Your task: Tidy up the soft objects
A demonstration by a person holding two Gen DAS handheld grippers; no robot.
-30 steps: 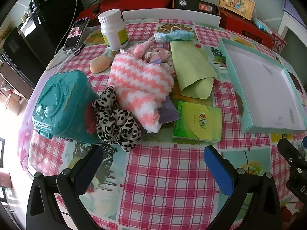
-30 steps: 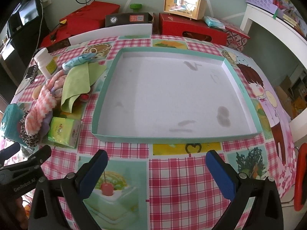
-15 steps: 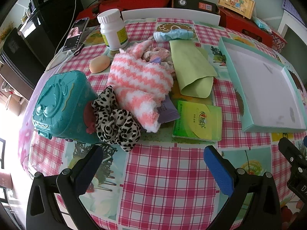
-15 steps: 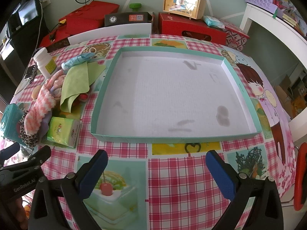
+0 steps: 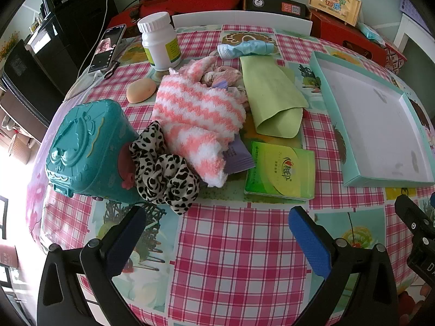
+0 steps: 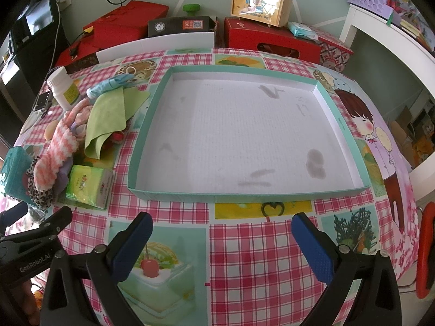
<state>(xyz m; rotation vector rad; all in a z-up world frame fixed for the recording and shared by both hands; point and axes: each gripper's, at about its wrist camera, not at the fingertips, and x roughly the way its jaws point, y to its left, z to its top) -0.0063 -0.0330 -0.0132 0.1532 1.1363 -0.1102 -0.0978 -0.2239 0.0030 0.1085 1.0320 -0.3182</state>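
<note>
Left wrist view: left gripper [image 5: 214, 233] has crept slightly closer to pile since second ago; jaws wide apart, holding nothing, approach just beginning. Pink-and-white striped fluffy sock [image 5: 195, 116] lies over leopard-print fabric scrunchie [image 5: 163, 168], beside folded light-green cloth [image 5: 274, 97]. Hard teal plastic case [image 5: 87, 149] touches scrunchie, crowding it; green tissue packet [image 5: 281, 171] nearby.

Right wrist view: right gripper [image 6: 221, 247] unmoved, jaws wide apart, empty. Shallow teal-rimmed white cardboard tray [image 6: 339, 119] ahead, nothing inside, likely destination.

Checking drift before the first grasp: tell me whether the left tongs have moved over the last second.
Yes, slightly. In the left wrist view the teal tray slid right and the white bottle edged left, so the left tongs turned a little left.
</note>
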